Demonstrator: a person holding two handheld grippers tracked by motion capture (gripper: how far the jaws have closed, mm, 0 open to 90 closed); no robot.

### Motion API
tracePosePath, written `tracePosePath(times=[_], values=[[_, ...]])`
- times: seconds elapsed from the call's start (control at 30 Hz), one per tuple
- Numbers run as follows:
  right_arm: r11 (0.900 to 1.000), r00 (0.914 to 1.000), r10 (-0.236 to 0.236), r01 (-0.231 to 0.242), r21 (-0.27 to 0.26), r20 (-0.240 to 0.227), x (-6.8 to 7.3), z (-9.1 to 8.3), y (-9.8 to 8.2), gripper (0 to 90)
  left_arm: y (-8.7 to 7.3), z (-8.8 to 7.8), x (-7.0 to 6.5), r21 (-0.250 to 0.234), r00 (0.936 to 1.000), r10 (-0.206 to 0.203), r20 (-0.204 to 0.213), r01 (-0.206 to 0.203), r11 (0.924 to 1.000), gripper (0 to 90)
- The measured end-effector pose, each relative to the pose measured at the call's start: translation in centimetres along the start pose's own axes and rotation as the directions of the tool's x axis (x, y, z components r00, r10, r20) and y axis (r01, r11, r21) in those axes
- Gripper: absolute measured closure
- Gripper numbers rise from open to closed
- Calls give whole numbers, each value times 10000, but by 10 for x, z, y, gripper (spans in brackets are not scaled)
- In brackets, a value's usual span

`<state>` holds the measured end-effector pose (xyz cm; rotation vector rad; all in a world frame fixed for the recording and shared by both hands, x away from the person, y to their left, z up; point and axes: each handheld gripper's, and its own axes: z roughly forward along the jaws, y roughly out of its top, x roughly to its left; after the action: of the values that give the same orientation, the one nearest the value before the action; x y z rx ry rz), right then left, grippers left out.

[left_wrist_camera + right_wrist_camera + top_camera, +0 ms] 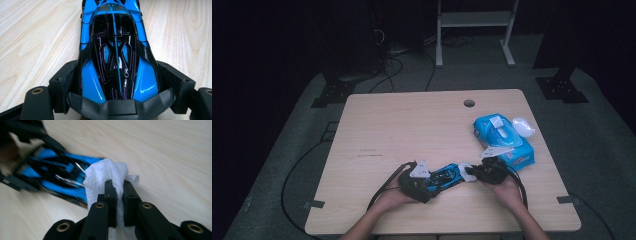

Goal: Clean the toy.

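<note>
Car (pixel 113 50), blue/black toy, clamped btwn my left gripper (pixel 416 181) jaws near table (pixel 412 125) front edge. Right gripper (pixel 119 192) pinches white wipe (pixel 105 173) touching car's nose; open tabletop beyond both.

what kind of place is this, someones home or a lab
Probably a lab or recording room, not a home: a bare wooden table on grey carpet, black curtains around it, loose cables on the floor and a white metal frame behind.
</note>
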<state>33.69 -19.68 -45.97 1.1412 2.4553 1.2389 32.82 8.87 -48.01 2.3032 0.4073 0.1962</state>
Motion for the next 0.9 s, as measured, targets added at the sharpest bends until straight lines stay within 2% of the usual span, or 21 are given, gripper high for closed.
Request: tracePosePath(times=[0.1,0.13,0.17,0.23,0.3,0.37,0.43,0.57,0.7,0.77,0.9], values=[[9994,9993,-200,192,-285,-303,9,1,10,835,1,0,0,20,10000,-39,-17,39,10000,236],[9994,9982,-193,175,-311,-562,11,3,12,835,1,0,0,28,10000,-51,-34,51,10000,236],[9994,9970,-215,195,-282,-741,13,5,14,835,1,0,0,70,10000,-48,-35,49,10000,236],[9990,9959,-452,449,-53,-789,17,11,16,835,1,-2,0,257,10000,-91,17,90,9996,233],[9992,9947,-382,387,35,-951,18,15,14,834,1,-5,3,305,9987,-399,309,390,9988,210],[9994,9942,-346,349,14,-1015,18,14,12,834,0,-10,7,55,9951,-833,534,831,9965,196],[9997,9934,-229,229,-6,-1128,17,12,9,834,-1,-15,13,-70,9874,-1233,993,1246,9922,196],[9996,9928,-292,288,-48,-1165,17,8,7,833,-3,-18,19,-87,9775,-1552,1429,1581,9874,198],[9985,9924,-538,536,-53,-1111,20,7,6,832,-4,-23,23,-388,9648,-1964,1751,2060,9778,208],[9982,9918,-599,599,-33,-1126,21,7,6,832,-4,-25,24,-519,9604,-2084,1850,2213,9738,216],[9969,9917,-772,780,41,-1024,23,7,5,832,-8,-30,31,-445,9593,-2347,1570,2443,9687,240]])
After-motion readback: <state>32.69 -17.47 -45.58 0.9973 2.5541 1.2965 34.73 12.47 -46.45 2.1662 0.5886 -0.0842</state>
